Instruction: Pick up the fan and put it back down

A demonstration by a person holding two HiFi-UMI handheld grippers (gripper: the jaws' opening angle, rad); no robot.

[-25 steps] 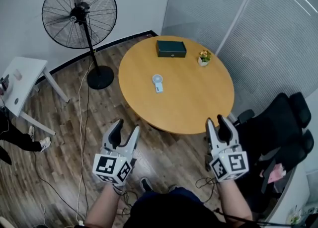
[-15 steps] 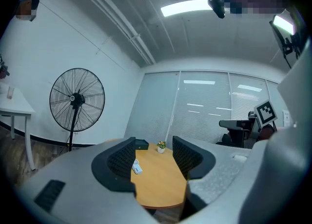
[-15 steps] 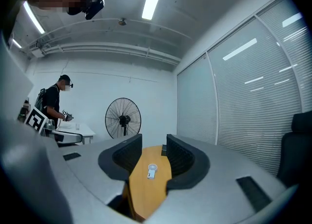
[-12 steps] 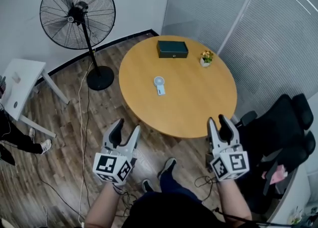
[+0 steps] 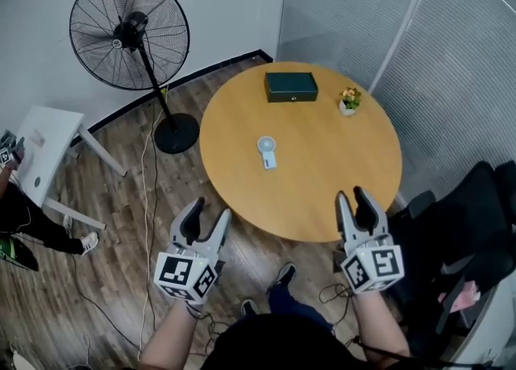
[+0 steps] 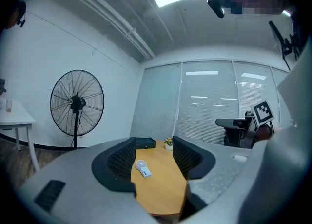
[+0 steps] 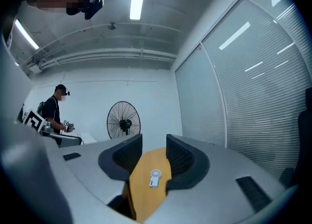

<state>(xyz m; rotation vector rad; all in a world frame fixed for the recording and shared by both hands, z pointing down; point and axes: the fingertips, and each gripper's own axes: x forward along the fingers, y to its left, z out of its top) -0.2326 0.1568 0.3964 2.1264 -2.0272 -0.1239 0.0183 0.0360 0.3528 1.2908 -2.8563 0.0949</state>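
A small white handheld fan (image 5: 266,151) lies flat on the round wooden table (image 5: 322,167), left of its middle. Both grippers hover level over the floor, short of the table's near edge. My left gripper (image 5: 208,211) is open with nothing between its jaws. My right gripper (image 5: 351,197) is also open and empty, its tips just over the table's near rim. In the left gripper view the small fan (image 6: 142,168) shows far off between the jaws of the left gripper (image 6: 153,157). The right gripper view frames the same fan (image 7: 154,178) between the jaws of the right gripper (image 7: 153,157).
A dark green box (image 5: 291,86) and a small potted plant (image 5: 349,101) sit at the table's far side. A tall black pedestal fan (image 5: 129,31) stands left of the table, with cables on the floor. A white side table (image 5: 48,151) and a person (image 5: 16,215) are at the left; a black chair (image 5: 468,231) stands at the right.
Both grippers and the head view have moved forward toward the table, which now lies nearer and further right in view. A foot has stepped forward below. The jaws stay as they were.
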